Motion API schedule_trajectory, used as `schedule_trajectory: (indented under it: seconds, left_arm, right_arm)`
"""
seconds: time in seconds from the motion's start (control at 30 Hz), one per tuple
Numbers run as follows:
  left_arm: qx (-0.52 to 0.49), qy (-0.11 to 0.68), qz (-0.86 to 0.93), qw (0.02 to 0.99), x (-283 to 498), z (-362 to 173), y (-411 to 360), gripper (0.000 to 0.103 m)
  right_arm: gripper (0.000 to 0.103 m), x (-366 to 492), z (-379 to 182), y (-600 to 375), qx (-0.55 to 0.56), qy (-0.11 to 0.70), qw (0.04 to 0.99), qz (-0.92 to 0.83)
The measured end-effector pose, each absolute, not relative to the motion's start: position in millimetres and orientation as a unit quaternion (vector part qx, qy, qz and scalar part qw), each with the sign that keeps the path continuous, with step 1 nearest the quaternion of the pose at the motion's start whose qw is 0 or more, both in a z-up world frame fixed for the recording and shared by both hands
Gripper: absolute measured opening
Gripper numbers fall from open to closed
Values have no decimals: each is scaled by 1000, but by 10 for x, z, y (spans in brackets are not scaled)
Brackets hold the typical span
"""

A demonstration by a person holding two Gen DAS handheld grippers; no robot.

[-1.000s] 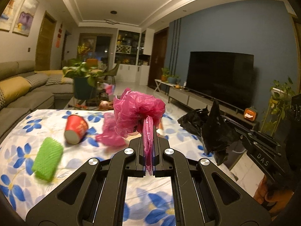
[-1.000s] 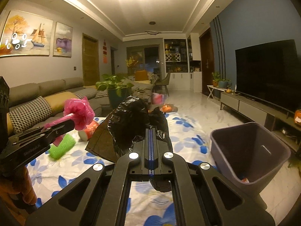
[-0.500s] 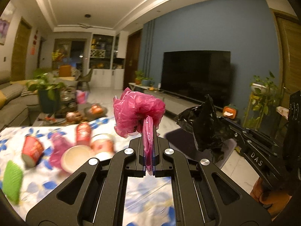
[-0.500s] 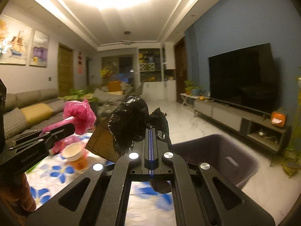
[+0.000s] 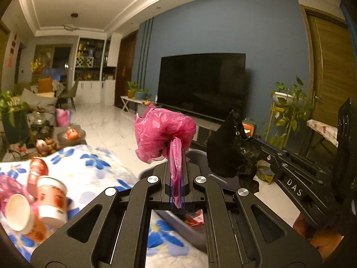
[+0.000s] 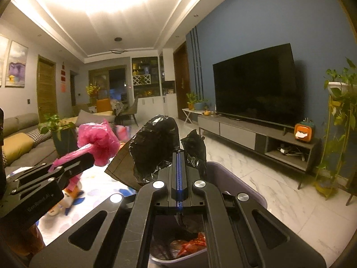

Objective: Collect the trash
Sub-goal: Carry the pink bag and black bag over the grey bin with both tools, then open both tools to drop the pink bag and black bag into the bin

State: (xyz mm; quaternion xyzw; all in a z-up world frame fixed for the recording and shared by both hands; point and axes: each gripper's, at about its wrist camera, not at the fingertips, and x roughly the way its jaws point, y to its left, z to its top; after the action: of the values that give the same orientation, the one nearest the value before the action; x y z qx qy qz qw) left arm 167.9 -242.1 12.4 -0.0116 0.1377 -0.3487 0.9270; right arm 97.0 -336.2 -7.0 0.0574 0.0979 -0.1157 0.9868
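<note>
Your left gripper (image 5: pixel 177 156) is clamped on the pink plastic bag (image 5: pixel 164 131): a strip of it is pinched between the closed jaws and the crumpled bulk balloons out past the tips. In the right wrist view the same left gripper (image 6: pixel 89 156) sits at frame left with the pink bag (image 6: pixel 98 140) at its tip.

Your right gripper (image 6: pixel 178 154) is closed on the black plastic bag (image 6: pixel 156 147); the wad sticks up left of the jaws, and a tail hangs down below them. From the left wrist view the right gripper (image 5: pixel 254 143) comes in from the right, black bag (image 5: pixel 229 154) at its end, just beside the pink one but not touching.

The grey bin (image 6: pixel 236 178) is directly under your right gripper. Red-orange wrapper trash (image 6: pixel 189 243) already lies on its bottom. In the left wrist view the bin (image 5: pixel 200 156) is mostly hidden behind both bags.

The surface with the blue-flower cloth (image 5: pixel 93 163) is to your left. Paper cups (image 5: pixel 51 201) lie on it, tipped over, blurred. Can't tell how many items are in that cluster.
</note>
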Motion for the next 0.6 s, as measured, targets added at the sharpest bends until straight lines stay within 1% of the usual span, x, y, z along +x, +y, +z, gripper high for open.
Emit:
schedule_trajectory:
  seconds: [0.23,0.6]
  left_arm:
    - [-5,146,-361,921,1772,25,-2716,3]
    - [4,159,-372,914,1926,-79,-2913,3]
  right_arm:
    - [0,1108,-157,-3542,67,106,984,-128]
    - [0,1210,-176,-3621,81,108,981,-139]
